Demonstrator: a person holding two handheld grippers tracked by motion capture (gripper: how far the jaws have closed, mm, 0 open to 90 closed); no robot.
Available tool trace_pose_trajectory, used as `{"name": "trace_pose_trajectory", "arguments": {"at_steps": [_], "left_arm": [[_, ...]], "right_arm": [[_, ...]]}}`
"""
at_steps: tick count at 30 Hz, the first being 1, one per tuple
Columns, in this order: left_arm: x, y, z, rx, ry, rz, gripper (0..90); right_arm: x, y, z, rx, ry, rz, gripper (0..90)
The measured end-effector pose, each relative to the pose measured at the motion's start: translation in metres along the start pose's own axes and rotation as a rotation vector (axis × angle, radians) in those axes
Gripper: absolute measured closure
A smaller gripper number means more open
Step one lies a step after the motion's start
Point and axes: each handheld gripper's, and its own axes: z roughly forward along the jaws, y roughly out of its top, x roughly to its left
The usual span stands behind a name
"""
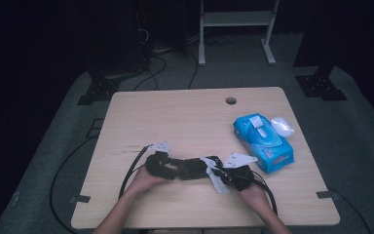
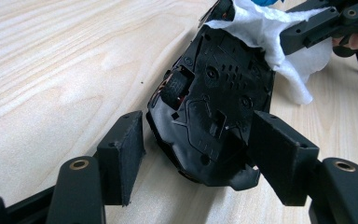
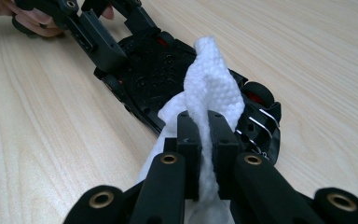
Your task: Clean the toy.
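A black toy car (image 1: 190, 168) lies upside down on the wooden table (image 1: 175, 122), near the front edge. Its underside (image 2: 214, 107) faces the left gripper view. My left gripper (image 2: 198, 149) straddles the car's end, with one pad against each side. My right gripper (image 3: 204, 140) is shut on a white wipe (image 3: 212, 88), which drapes over the car's far end (image 3: 149, 70). In the high view the left gripper (image 1: 173, 168) and right gripper (image 1: 219, 173) meet over the car, and the wipe (image 1: 218, 183) hangs toward the front.
A blue pack of wipes (image 1: 263, 141) lies at the right of the table, with a white crumpled object (image 1: 282, 126) just behind it. A round cable hole (image 1: 231, 100) sits near the far edge. A white frame (image 1: 236, 19) stands on the floor beyond.
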Motion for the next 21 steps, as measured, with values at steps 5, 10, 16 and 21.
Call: {"name": "trace_pose_trajectory", "arguments": {"at_steps": [5,10,16,21], "left_arm": [[0.0021,-0.0005,0.0002,-0.005,-0.013,-0.010,38.3],[0.0011,-0.0012,-0.0003,-0.011,-0.008,-0.005,39.1],[-0.0004,-0.0023,-0.0013,-0.014,0.000,0.009,40.1],[-0.0039,-0.0031,-0.0021,-0.020,0.042,0.066,43.5]], "right_arm": [[-0.0008,-0.0011,-0.0009,-0.003,0.012,0.000,84.9],[-0.0005,-0.0027,-0.0019,-0.008,0.020,-0.003,84.9],[-0.0001,-0.0041,-0.0029,-0.013,0.025,0.001,84.9],[-0.0009,-0.0070,-0.0051,-0.023,0.038,0.014,84.9]]}}
